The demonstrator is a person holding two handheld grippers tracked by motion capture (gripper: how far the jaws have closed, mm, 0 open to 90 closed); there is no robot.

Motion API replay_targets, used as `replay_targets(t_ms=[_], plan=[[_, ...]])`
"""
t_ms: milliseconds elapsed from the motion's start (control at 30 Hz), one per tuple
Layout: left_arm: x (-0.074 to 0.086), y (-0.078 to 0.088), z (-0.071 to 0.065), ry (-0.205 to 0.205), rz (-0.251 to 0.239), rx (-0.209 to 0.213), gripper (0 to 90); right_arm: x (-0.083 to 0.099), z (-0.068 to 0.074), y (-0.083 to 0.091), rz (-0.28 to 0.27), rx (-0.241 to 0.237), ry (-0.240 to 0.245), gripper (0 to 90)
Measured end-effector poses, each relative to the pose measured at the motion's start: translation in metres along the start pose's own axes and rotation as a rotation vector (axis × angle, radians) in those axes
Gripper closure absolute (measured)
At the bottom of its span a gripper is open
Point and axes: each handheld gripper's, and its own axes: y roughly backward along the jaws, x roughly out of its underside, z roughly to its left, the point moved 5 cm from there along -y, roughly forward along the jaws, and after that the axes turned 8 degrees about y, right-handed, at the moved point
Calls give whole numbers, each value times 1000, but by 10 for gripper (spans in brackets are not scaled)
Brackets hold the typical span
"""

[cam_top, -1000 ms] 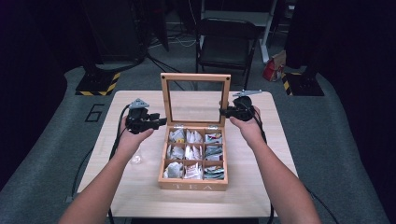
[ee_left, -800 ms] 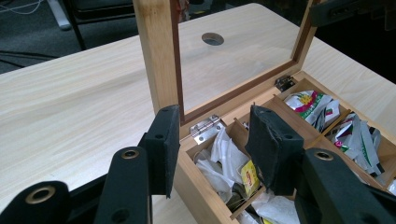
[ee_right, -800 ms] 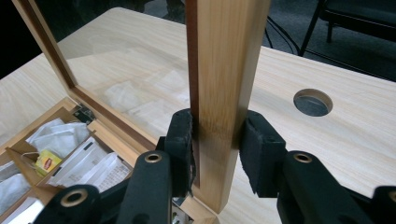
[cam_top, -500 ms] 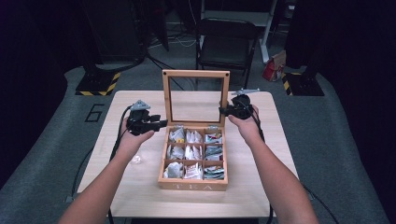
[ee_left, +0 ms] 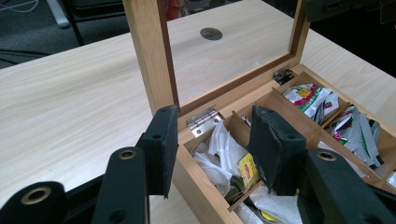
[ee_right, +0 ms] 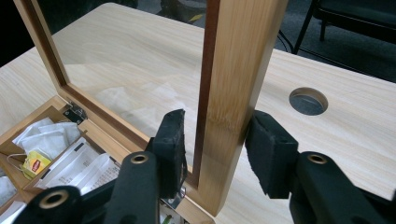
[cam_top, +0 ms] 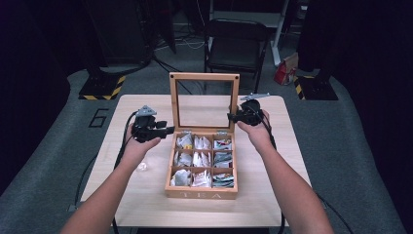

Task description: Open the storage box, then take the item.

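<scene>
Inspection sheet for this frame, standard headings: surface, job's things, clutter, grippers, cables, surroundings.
Surface: light wooden table with a round cable hole.
Job's things: wooden tea box, nine compartments holding tea bags; its glass-paned lid stands upright on hinges.
Clutter: small pale scrap on the table left of the box.
Grippers: left gripper open, above the box's back left corner; right gripper open, jaws either side of the lid's right frame post.
Cables: black cables trail from each gripper; more on the floor behind.
Surroundings: grey floor, black folding chair, hazard-striped stand bases, dark curtains.
</scene>
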Motion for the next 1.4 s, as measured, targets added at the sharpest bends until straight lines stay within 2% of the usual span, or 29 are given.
replay_targets(t_ms=[67,267,400,467,533,667,800,933,1100,1300,1400], plan=[[1,1,0,11,8,4,504,1,0,3,-5,8,-8,540],[5,3,-3,3,14,1,503,7,2,14,-3,3,-31,482],[7,7,-4,8,19,-3,503,12,8,24,-14,-7,-21,462],[8,10,-4,11,11,-1,502,14,9,29,-13,-9,-3,448],[10,13,-4,15,2,-2,498,16,12,33,-18,-16,-6,441],[16,20,-8,-10,1,-4,482,21,17,42,-14,-25,12,422],[20,25,-12,-27,-2,2,475,27,22,50,-21,-30,22,435],[23,31,-19,-41,-11,27,491,35,26,58,-24,-38,31,458],[26,35,-22,-51,2,22,504,45,27,65,-21,-27,60,462],[29,38,-24,-46,-5,23,506,51,27,71,-34,-24,43,464],[32,37,-23,-45,7,28,506,54,26,73,-38,-22,32,458]])
